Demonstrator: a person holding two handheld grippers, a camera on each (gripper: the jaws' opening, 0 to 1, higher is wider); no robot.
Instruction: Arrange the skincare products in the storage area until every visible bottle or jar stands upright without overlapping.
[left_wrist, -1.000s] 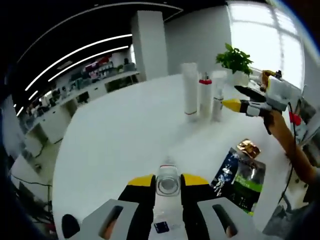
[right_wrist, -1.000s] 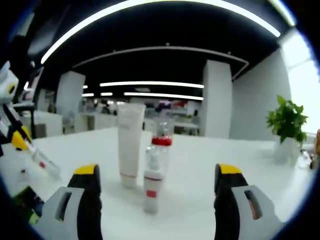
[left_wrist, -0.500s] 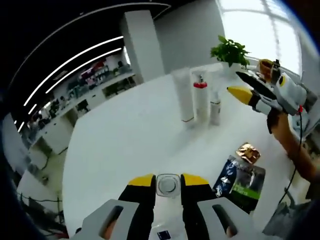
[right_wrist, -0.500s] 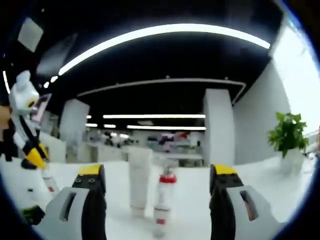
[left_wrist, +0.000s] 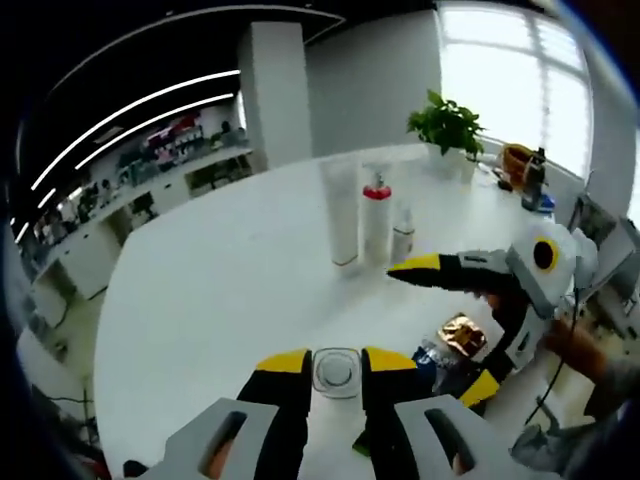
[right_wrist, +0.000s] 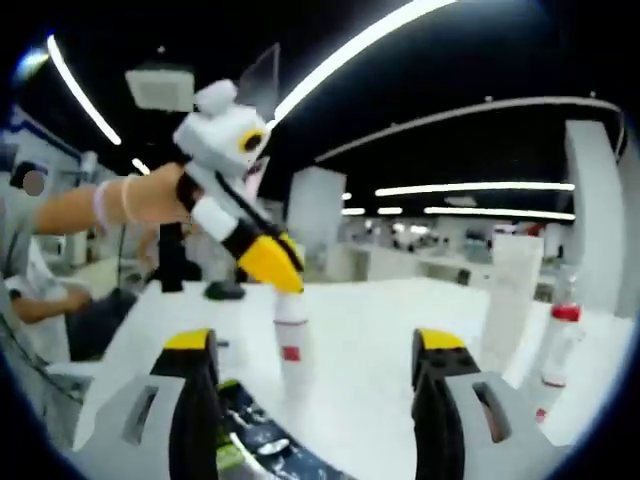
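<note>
Left tool (left_wrist: 337, 372): closed on small clear bottle (left_wrist: 336, 368), held upright above surface (left_wrist: 220, 280), not yet placed. Right tool (right_wrist: 310, 345): open, empty. White tube (left_wrist: 341, 210), red-capped bottle (left_wrist: 376, 218), small bottle (left_wrist: 403, 230) already upright, grouped. Sachets (left_wrist: 458, 335) remain flat.

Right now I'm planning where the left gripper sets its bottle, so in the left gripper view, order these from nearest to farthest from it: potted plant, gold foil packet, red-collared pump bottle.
1. Gold foil packet: on the table just right of the left gripper.
2. Red-collared pump bottle: mid-table, upright beside the white tube.
3. Potted plant: far table edge, by the window.
</note>
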